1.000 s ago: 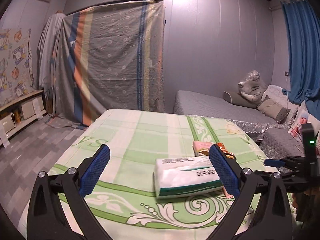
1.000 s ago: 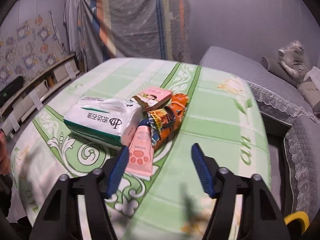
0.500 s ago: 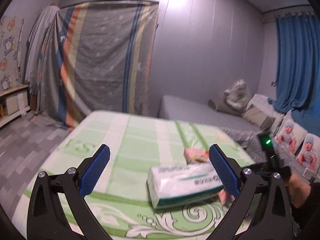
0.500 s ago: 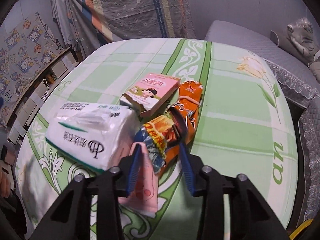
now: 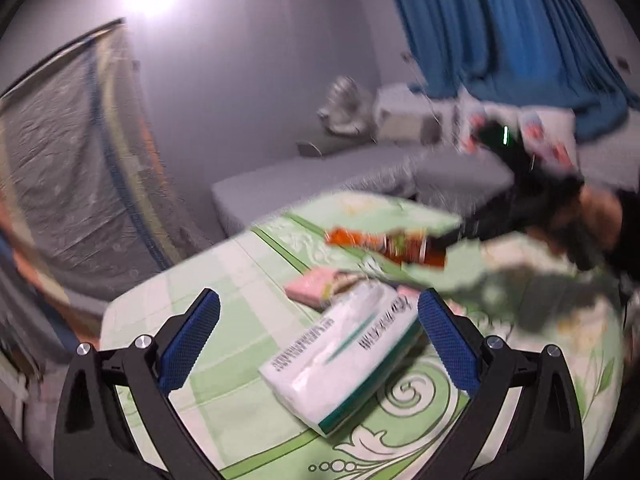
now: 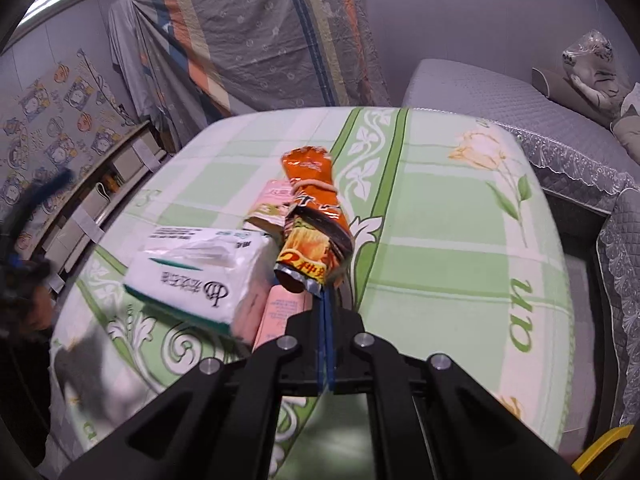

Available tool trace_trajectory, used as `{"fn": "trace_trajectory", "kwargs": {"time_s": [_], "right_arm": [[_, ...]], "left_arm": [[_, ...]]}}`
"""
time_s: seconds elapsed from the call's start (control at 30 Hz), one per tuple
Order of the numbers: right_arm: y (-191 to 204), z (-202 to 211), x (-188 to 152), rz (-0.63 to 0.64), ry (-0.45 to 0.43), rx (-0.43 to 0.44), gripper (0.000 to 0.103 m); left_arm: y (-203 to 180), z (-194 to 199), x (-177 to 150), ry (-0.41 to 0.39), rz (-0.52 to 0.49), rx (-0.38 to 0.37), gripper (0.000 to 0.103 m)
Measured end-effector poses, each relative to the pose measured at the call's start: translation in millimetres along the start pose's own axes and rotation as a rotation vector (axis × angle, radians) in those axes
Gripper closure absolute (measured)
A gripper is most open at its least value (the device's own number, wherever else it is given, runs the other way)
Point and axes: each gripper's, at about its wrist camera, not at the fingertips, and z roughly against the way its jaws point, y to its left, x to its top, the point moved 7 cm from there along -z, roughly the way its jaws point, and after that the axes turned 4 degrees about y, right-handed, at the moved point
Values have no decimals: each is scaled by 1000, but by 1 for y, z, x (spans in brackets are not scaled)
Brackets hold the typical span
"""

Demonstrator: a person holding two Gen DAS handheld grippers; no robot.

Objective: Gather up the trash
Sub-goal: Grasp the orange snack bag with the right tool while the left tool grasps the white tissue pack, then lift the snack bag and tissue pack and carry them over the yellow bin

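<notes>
In the left wrist view the left gripper (image 5: 318,336) stands wide with nothing pressed between its pads, above a white tissue pack (image 5: 344,354) on the green-patterned tablecloth (image 5: 224,412); beyond it a pink box (image 5: 308,286) lies near the blurred orange snack wrapper (image 5: 384,242), with a grey sofa (image 5: 320,182) and blue curtain (image 5: 500,36) behind. In the right wrist view the right gripper (image 6: 325,308) is pinched tight on the wrapper's (image 6: 316,224) near end, beside the pack (image 6: 200,270) and a pink tube (image 6: 280,312), the cloth's right half (image 6: 460,240) lying bare.

Home bedroom: grey quilted bed (image 6: 480,92), blue curtain (image 5: 500,32), cloth-covered table (image 6: 440,208).
</notes>
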Motion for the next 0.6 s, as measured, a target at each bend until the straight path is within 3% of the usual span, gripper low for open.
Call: {"fn": "trace_trajectory", "kwargs": {"time_s": [0.17,0.33,0.6], "right_arm": [[-6,41,-16,-27,-35,25,103],[-10,73,-28,-52,-79,41,103],[-16,92,-33,-75,-114,63,103]], "left_arm": [[-23,-36,-12,117,-134,-142,8],[-30,-69,-26,243,-241,-198,8],[-27,-119,-42,373,-288,-224,8]]}}
